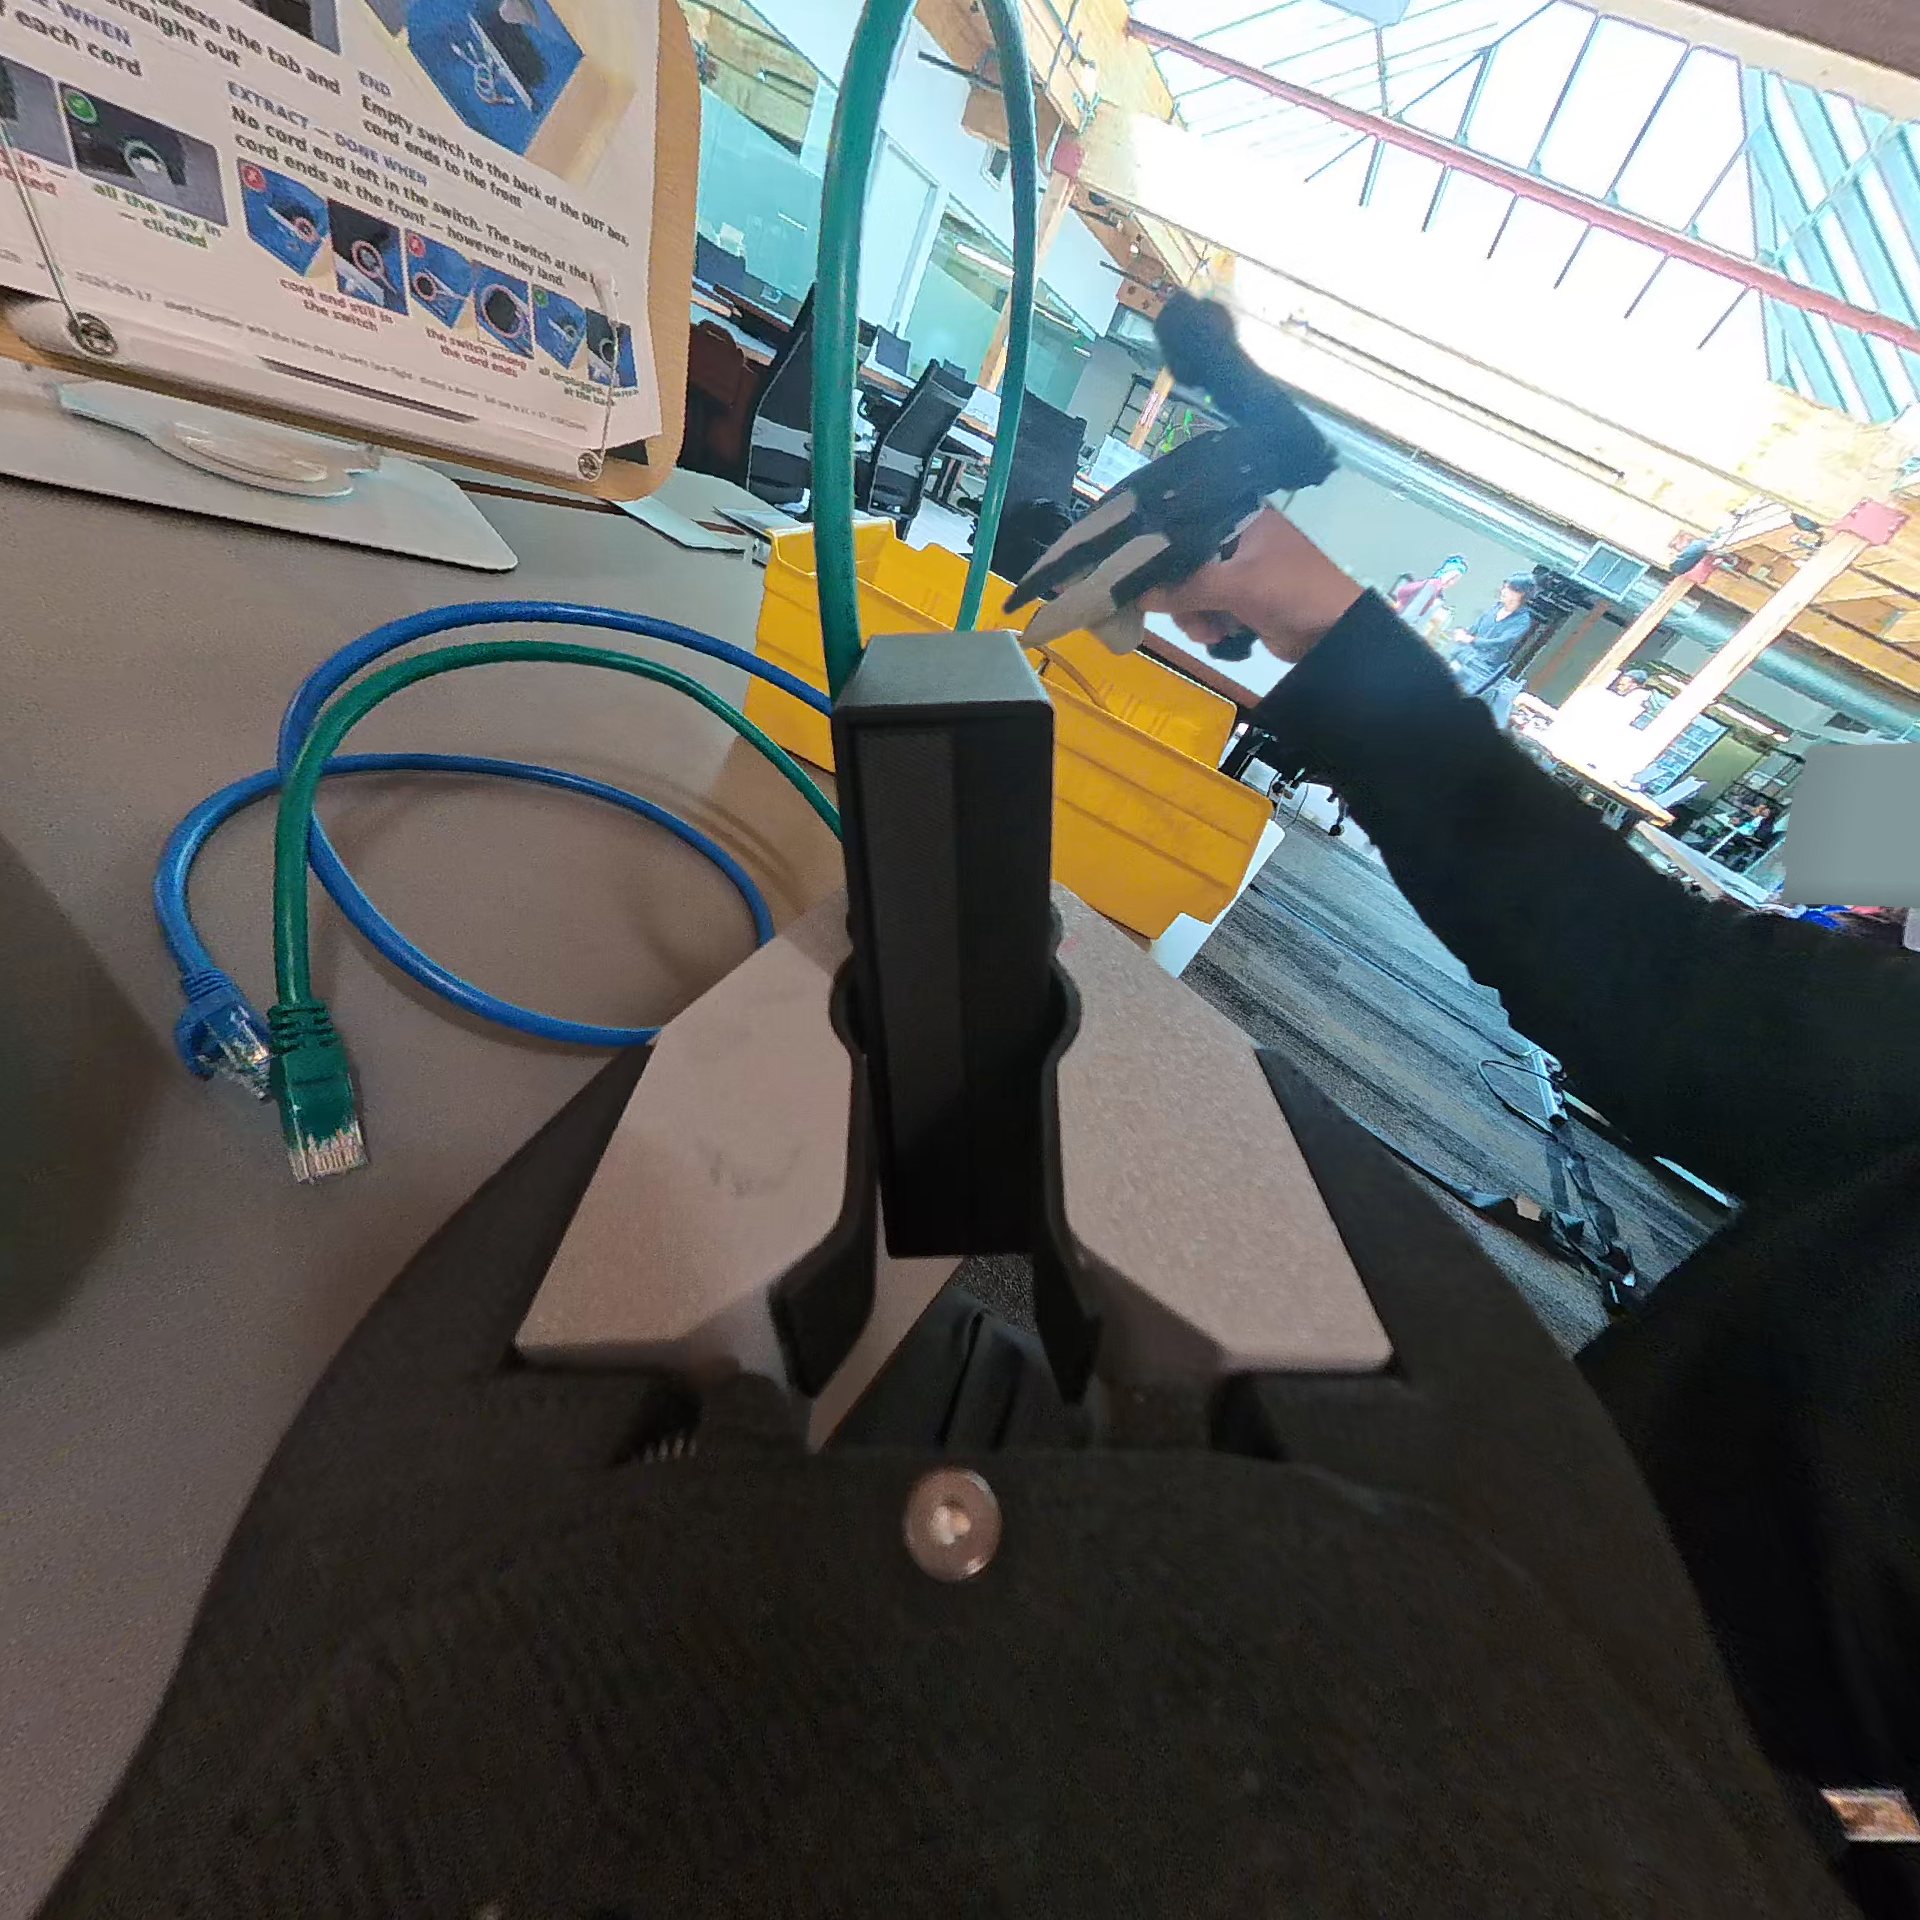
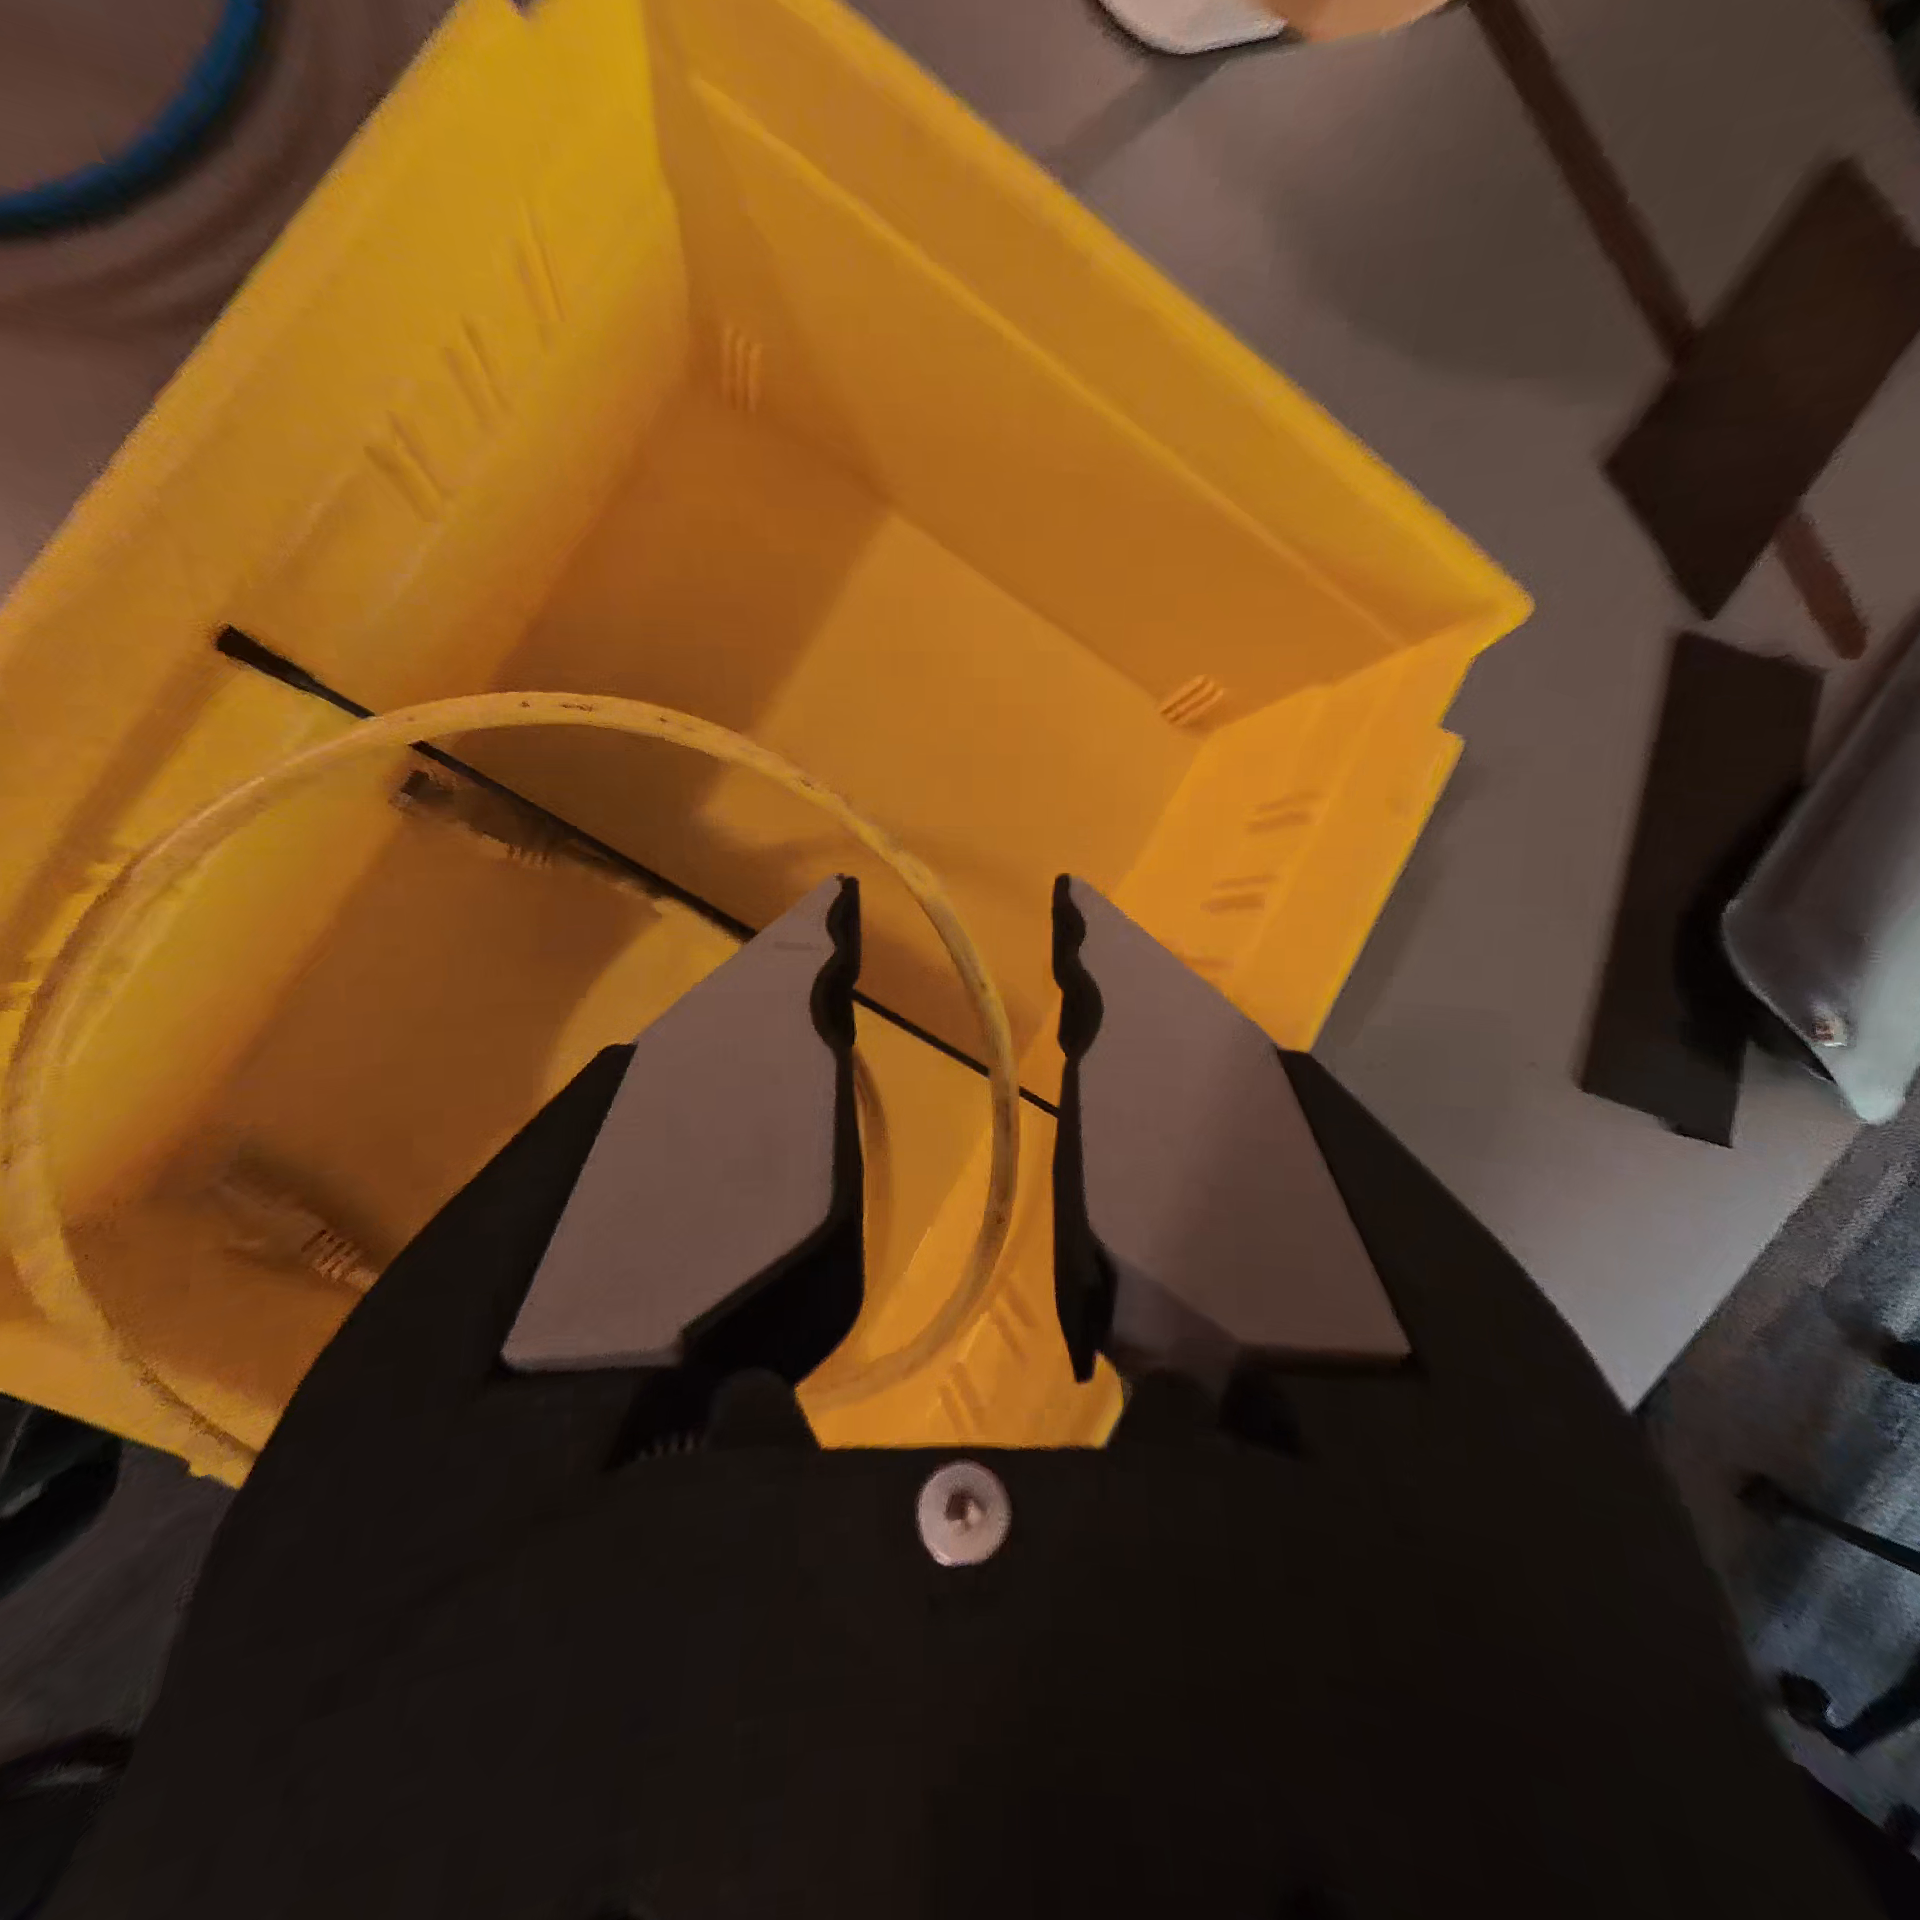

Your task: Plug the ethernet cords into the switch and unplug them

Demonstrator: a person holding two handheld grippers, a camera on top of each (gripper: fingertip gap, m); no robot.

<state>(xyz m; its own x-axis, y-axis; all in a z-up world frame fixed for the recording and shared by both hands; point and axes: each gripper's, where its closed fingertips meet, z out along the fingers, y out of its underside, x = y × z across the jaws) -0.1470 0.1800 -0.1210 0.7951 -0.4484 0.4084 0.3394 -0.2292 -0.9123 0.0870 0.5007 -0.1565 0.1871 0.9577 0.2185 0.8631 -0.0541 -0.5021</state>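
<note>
My left gripper (image 1: 956, 966) is shut on the black switch (image 1: 940, 831) and holds it upright above the table. A green cord (image 1: 836, 364) loops high up from behind the switch's far end. A second green cord (image 1: 301, 831) and a blue cord (image 1: 436, 966) lie on the table to the left with their free plugs side by side. My right gripper (image 2: 951, 894) is open and empty above the yellow bin (image 2: 935, 343), where a yellow cord (image 2: 582, 712) lies coiled. In the left wrist view the right gripper (image 1: 1039, 623) hovers just past the switch.
An instruction sheet on a board (image 1: 364, 208) stands at the back left of the grey table (image 1: 520, 582). The yellow bin (image 1: 1143, 831) sits by the table's right edge, with floor beyond. Brown flat pieces (image 2: 1766, 416) lie right of the bin. Some 40 cm of space lies between my two pairs of fingers.
</note>
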